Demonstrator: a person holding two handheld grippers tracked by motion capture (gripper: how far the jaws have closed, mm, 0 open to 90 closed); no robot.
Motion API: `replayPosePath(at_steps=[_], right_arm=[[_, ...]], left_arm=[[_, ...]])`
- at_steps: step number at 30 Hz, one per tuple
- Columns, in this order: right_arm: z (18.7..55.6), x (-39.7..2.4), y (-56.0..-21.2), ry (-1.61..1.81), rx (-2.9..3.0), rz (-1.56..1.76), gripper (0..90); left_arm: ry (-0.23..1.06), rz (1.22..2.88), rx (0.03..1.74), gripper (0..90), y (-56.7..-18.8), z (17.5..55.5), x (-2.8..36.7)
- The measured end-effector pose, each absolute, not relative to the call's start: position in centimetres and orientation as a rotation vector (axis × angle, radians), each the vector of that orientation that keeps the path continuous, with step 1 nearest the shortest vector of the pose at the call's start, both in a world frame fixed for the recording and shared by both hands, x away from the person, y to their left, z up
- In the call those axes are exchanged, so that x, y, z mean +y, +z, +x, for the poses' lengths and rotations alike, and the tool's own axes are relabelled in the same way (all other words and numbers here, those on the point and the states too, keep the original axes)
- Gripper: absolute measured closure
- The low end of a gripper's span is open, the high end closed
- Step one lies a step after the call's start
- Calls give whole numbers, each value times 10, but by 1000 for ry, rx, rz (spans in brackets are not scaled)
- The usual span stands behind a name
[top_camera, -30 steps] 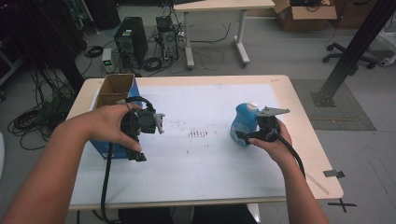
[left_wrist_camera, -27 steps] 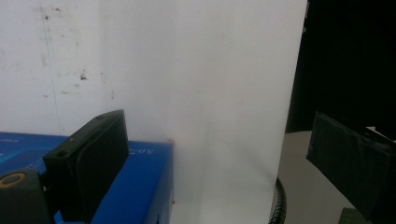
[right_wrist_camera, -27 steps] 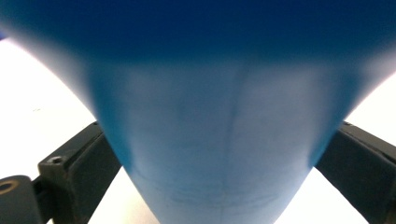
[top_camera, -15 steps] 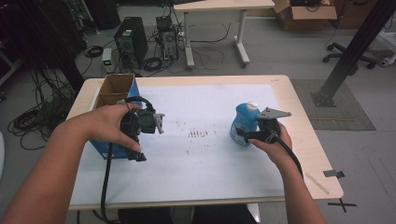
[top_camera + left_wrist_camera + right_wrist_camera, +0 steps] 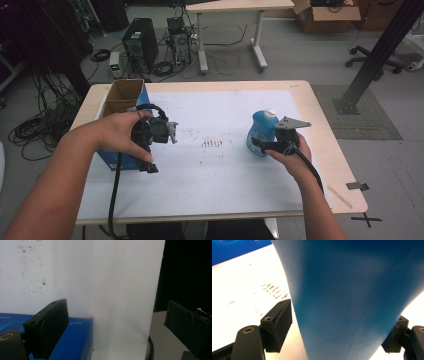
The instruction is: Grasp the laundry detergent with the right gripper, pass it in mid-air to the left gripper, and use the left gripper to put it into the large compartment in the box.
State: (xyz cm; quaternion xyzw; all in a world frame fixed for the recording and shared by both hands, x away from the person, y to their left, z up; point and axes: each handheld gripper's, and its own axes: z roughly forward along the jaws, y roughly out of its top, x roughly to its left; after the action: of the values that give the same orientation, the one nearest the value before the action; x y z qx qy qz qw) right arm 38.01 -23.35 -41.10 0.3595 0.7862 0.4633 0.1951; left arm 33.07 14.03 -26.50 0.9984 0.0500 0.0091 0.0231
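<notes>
Now: blue bottle upright on the white sheet covering the bench, right of centre, white cap on top. Right tongs set level around the bottle's lower body, jaws having just been closing, bottle between them. In the right gripper view, bottle large between the two black jaws; right jaw at the bottle's side, left jaw just beside it with a sliver of gap; firm press not certain. Left tongs held above the sheet at the left, well apart from the bottle, jaws wide with nothing between. In the left gripper view, blue box under the near jaw, white sheet beyond. Open cardboard box at the bench's far left corner, blue box just in front of it. Row of small brown marks on the sheet between the two tongs.
</notes>
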Motion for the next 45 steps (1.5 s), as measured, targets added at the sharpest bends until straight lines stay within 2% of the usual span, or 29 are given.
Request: replayPosePath(at_steps=[10, 13, 16, 18, 34, 45], right_arm=[[379, -234, -413, 1304, 2200, 998, 293], [379, -234, -414, 1300, 2200, 992, 347], [378, -234, -416, 1296, 2193, 990, 359], [378, -235, -417, 1292, 2173, 987, 419], [372, -233, -415, 1297, 2166, 925, 460], [359, -237, -376, 1361, 2216, 800, 460]], left_arm=[[26, 3103, 155, 60, -263, 331, 140], [27, 3104, 152, 60, -262, 332, 140], [29, 3104, 156, 59, -262, 332, 140], [30, 3097, 164, 59, -263, 332, 140], [50, 3089, 162, 59, -257, 332, 138], [73, 3097, 156, 58, -246, 332, 135]])
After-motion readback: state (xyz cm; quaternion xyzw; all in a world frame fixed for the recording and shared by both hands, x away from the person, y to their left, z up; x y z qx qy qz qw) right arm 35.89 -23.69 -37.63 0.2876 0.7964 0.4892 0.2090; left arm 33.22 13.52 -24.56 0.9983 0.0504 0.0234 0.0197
